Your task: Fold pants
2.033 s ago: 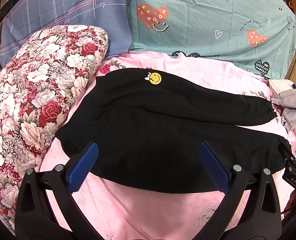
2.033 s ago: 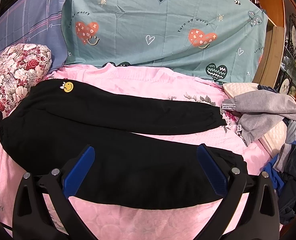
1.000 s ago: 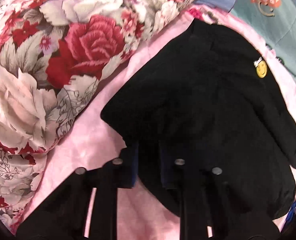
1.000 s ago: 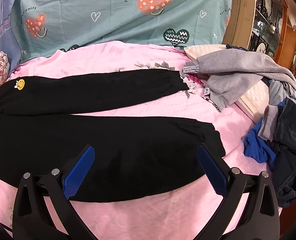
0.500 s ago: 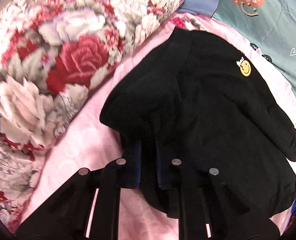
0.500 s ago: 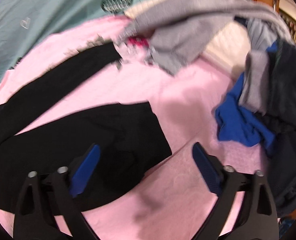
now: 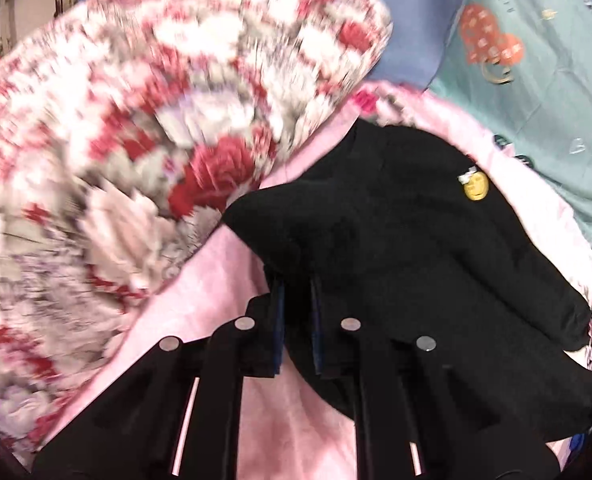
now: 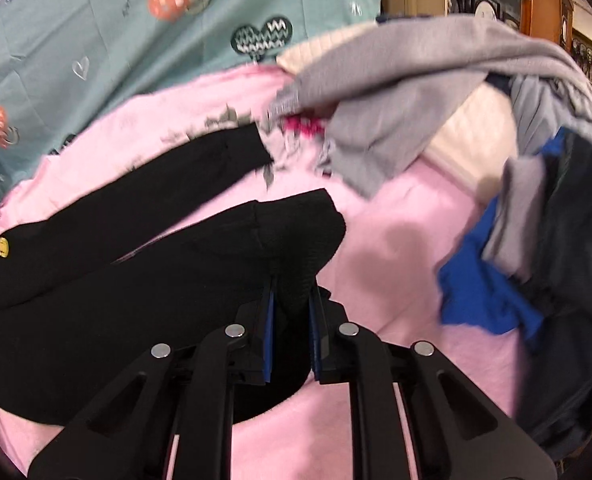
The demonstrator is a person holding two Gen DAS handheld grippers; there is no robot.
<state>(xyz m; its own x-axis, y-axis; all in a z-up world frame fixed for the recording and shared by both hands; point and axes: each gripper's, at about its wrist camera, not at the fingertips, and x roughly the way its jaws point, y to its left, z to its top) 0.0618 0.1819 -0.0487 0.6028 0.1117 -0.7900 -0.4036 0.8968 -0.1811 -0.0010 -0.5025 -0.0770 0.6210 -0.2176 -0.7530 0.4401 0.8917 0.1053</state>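
Lying on the pink bedspread (image 8: 395,240), the black pants (image 7: 415,240) are clamped at the waist corner by the left gripper (image 7: 296,280); the right gripper (image 8: 292,284) is closing on 1 leg cuff (image 8: 296,232).

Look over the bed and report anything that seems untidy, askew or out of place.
A loose heap of clothes, grey, blue and dark pieces, lies jumbled at the bed's edge beside the black pants. The pants' two legs are splayed apart, not aligned. Nothing looks spilled or damaged.

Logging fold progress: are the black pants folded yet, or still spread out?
Still spread. The black pants lie with both legs apart on the pink bedsheet, one cuff pinched up in the closing right claw.
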